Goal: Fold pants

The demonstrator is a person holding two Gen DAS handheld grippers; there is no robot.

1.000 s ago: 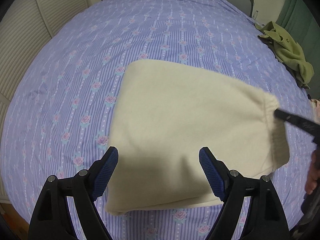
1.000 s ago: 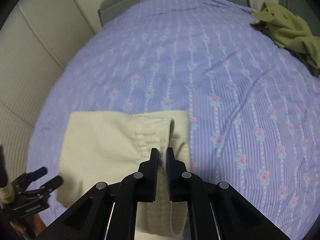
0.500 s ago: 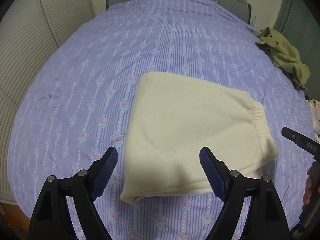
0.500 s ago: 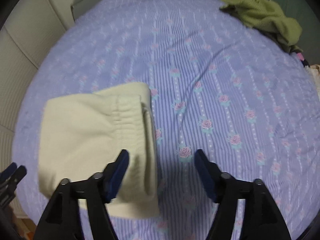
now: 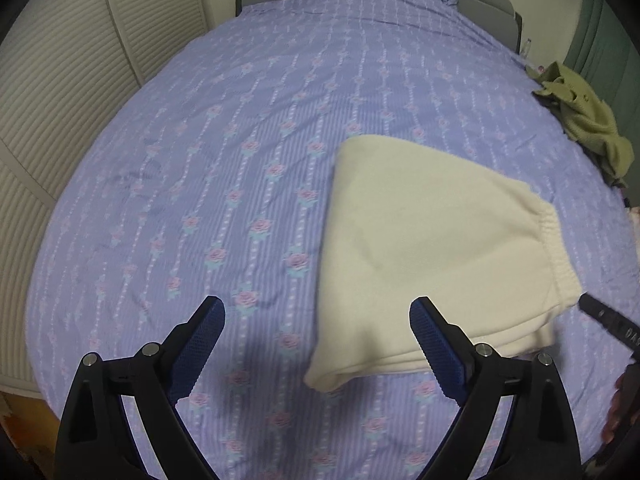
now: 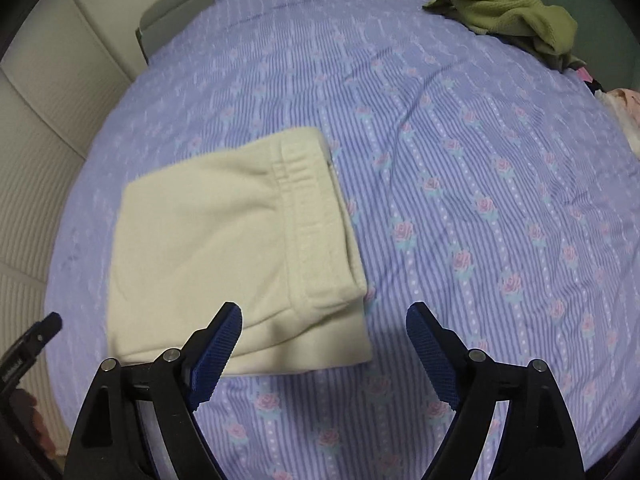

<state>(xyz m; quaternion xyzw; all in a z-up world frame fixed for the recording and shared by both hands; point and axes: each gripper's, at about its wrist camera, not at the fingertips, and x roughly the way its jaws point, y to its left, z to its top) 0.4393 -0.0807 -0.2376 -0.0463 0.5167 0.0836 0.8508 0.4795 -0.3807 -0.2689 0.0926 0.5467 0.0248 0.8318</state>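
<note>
Cream fleece pants [image 5: 436,248] lie folded into a flat rectangle on a bed [image 5: 248,128] covered in a lilac sheet with a rose print. The left hand-held gripper [image 5: 316,340] and right hand-held gripper [image 6: 324,344] hover above, jaws having just been widening, nothing between them. An olive garment [image 6: 516,4] sits crumpled at the bed's far edge.

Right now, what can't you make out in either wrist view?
- Pants: near edge in the left wrist view is hidden behind the left gripper's finger.
- Layer count inside the fold: covered by the top layer in both views.
- Pink item: cut off by the right wrist frame edge; unidentifiable.
- Right gripper: open and empty.
</note>
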